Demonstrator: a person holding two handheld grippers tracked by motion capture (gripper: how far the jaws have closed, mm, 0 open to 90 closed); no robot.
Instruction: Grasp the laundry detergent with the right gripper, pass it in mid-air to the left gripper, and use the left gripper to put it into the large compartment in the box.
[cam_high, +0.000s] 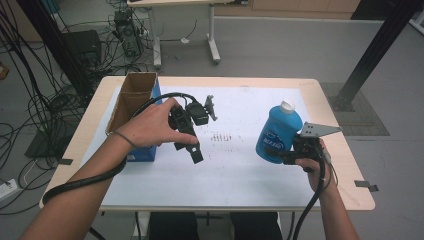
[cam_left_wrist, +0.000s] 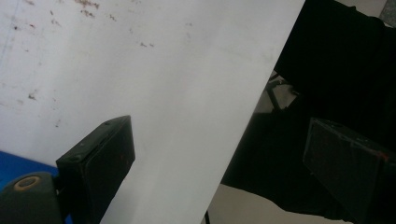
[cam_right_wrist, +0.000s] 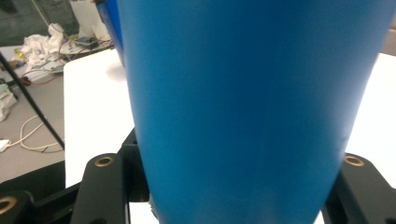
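Our right gripper (cam_high: 287, 156) is clamped on the blue bottle's (cam_high: 278, 132) lower body, held above the table's (cam_high: 240, 82) right side; long axis tilted, white cap (cam_high: 287, 105) up and away. Our left gripper (cam_high: 192, 150), jaws apart and empty, hangs well left beside the cardboard box (cam_high: 131, 100), pointing down toward us.

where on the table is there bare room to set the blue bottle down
The white sheet is bare in the middle, between the left tool and the blue bottle held in the right tool, and along the near edge. The left side is crowded by the cardboard box.
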